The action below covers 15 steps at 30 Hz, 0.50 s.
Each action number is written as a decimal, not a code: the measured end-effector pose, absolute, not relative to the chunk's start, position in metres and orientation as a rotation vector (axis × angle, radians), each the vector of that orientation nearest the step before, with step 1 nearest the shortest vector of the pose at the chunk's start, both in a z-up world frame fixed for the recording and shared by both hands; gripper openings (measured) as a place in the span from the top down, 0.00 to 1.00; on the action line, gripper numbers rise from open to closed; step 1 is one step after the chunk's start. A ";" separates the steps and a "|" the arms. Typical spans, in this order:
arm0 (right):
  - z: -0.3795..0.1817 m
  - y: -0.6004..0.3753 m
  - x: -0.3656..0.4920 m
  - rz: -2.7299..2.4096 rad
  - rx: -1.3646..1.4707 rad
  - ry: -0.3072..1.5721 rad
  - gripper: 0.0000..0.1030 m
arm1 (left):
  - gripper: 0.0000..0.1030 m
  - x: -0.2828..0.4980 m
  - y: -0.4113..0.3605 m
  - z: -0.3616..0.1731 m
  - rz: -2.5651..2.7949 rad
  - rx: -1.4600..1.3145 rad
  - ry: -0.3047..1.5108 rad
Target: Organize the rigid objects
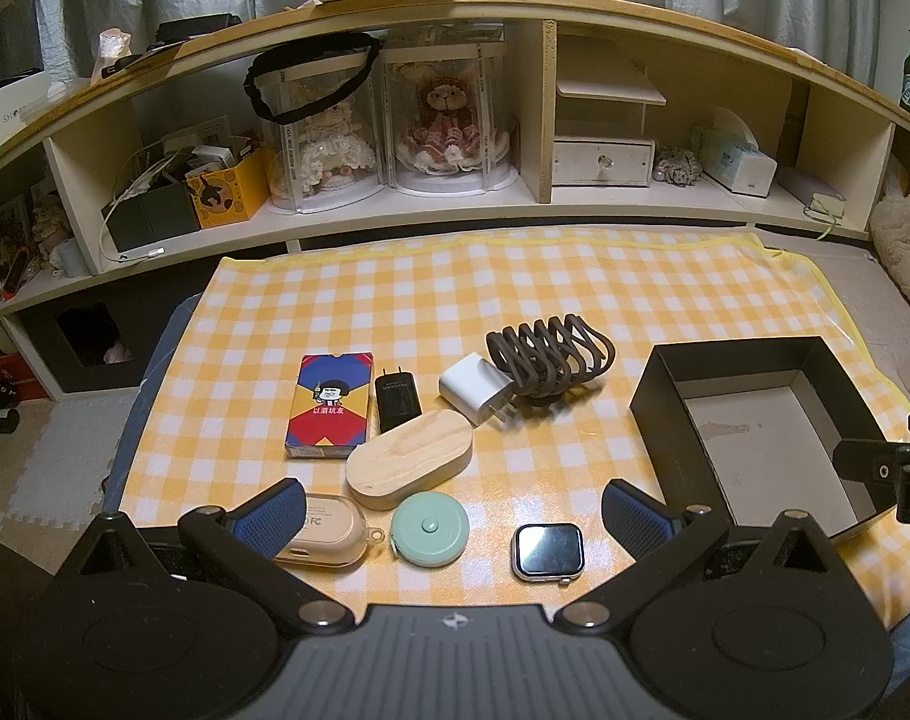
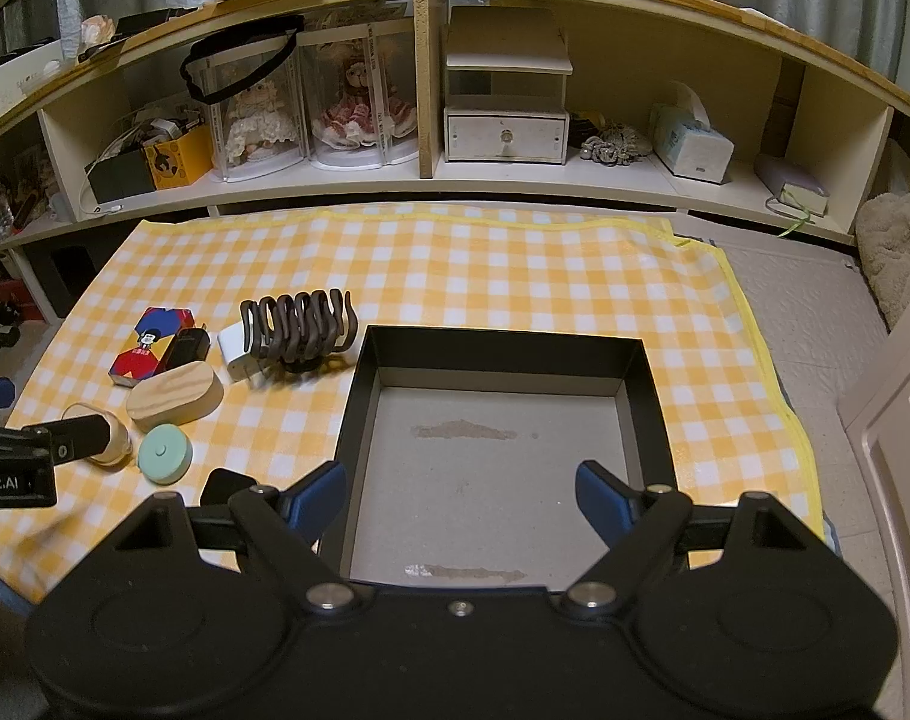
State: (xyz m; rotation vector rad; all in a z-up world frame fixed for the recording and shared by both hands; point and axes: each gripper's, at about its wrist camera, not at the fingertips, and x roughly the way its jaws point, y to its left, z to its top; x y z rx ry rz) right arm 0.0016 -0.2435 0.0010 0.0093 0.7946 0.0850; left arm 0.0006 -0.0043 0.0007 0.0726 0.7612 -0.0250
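Several small items lie on a yellow checked cloth [image 1: 515, 276]: a colourful card box [image 1: 329, 405], a black charger [image 1: 397, 401], a white charger [image 1: 476, 387], a brown hair claw [image 1: 548, 354], a wooden oval case [image 1: 408, 459], a beige earbud case [image 1: 329, 531], a mint tape measure [image 1: 431, 529] and a smartwatch [image 1: 548, 549]. A black box [image 2: 497, 354] with nothing inside stands to their right. My left gripper [image 1: 455, 510] hovers open over the near items. My right gripper [image 2: 461, 495] is open above the black box's near edge.
A long wooden shelf unit [image 1: 545, 114] runs behind the cloth, with doll cases, a small drawer box [image 2: 506, 135], a tissue box [image 2: 692, 141] and clutter. Pale floor mats [image 2: 803, 324] lie right of the cloth. A fluffy cushion [image 2: 893, 240] sits at the far right.
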 end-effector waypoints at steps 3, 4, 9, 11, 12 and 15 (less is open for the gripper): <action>0.000 -0.244 0.001 0.082 0.009 0.792 0.18 | 0.00 0.001 -0.004 0.001 -0.026 0.074 0.761; 0.000 -0.244 0.001 0.081 0.009 0.791 0.18 | 0.00 0.001 -0.004 -0.001 -0.025 0.075 0.761; 0.006 -0.247 0.001 0.088 0.010 0.784 0.18 | 0.00 0.001 -0.004 -0.001 -0.021 0.073 0.759; 0.013 -0.252 0.003 0.077 0.015 0.773 0.18 | 0.00 0.001 -0.006 -0.001 -0.019 0.072 0.756; 0.016 -0.255 0.004 0.066 0.013 0.764 0.18 | 0.00 0.000 -0.007 -0.002 -0.018 0.072 0.754; 0.025 -0.265 0.009 0.042 0.015 0.744 0.15 | 0.00 -0.001 -0.005 -0.002 -0.017 0.071 0.751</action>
